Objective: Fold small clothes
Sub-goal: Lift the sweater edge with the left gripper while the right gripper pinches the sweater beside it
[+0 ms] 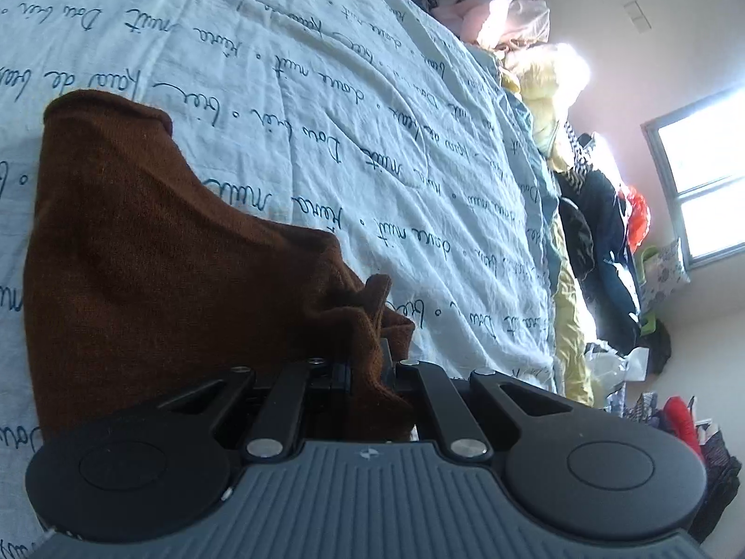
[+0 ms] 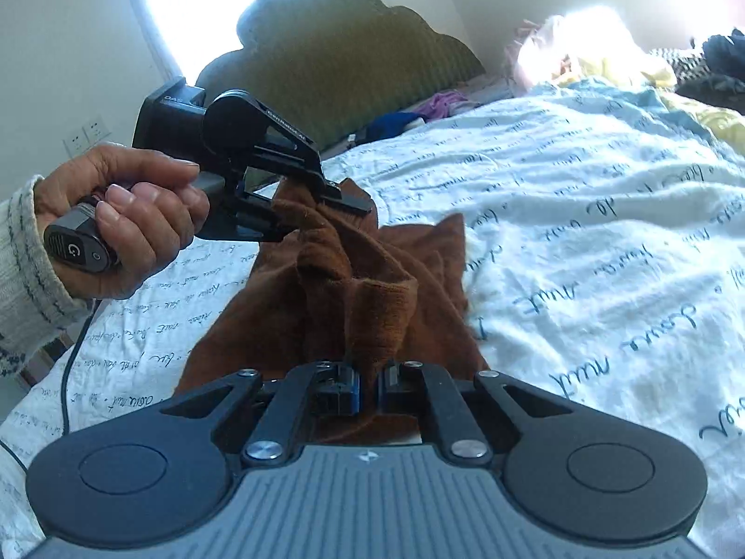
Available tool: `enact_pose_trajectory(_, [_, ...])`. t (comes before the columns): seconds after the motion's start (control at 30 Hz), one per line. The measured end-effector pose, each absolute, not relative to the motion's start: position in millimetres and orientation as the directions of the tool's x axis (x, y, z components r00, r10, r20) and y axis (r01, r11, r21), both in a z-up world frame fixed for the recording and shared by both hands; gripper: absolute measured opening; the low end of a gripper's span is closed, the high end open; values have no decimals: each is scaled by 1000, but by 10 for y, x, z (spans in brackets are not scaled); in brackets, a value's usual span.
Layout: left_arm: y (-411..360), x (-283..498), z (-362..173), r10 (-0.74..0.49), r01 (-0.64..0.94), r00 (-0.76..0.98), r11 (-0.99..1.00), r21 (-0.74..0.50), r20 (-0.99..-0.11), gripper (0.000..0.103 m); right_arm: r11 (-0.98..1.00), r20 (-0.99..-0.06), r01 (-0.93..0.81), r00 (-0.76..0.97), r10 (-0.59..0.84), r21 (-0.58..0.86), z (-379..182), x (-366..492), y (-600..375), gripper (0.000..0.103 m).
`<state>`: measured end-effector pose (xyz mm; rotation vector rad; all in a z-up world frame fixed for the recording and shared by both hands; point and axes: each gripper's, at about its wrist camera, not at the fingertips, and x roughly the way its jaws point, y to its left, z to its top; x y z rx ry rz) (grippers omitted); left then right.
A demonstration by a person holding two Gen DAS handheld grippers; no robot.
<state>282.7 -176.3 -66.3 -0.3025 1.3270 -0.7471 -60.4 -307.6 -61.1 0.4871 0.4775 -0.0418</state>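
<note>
The bedspread (image 2: 582, 214) served as the reference surface. The garment (image 2: 372, 307) hung above it, gathered between both grippers. The right gripper (image 2: 368, 389) clamped the near edge; the left gripper (image 2: 321, 207) clamped the far edge. The headboard (image 2: 335, 56) stood behind the bedspread. The clothes pile (image 1: 591, 214) lay along its far side.

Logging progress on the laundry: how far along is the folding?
Done: nothing folded shows. In hand: the brown garment is pinched by both the left gripper and right gripper, lifted off the bedspread. Left: folding it, then the clothes pile along the bed's edge.
</note>
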Motion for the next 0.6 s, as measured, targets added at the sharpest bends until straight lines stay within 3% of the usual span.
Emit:
enact_pose_trajectory(0.23, [-2121,2825,-759,-567,368,69,779,-507,-821,8,839,-492,184,864,110,512,-770,-616,-3216,8])
enact_pose_trajectory(0.43, [-2181,2883,-839,-533,347,117,812,-468,-838,16,760,-500,191,843,197,622,-935,-519,-3410,11])
enact_pose_trajectory(0.53, [-2167,2863,-786,-520,370,172,821,-434,-837,16,719,-478,185,848,227,670,-956,-548,-3484,16])
enact_pose_trajectory(0.6, [-2145,2843,-735,-519,387,199,821,-420,-831,14,706,-461,182,858,226,684,-924,-598,-3505,28])
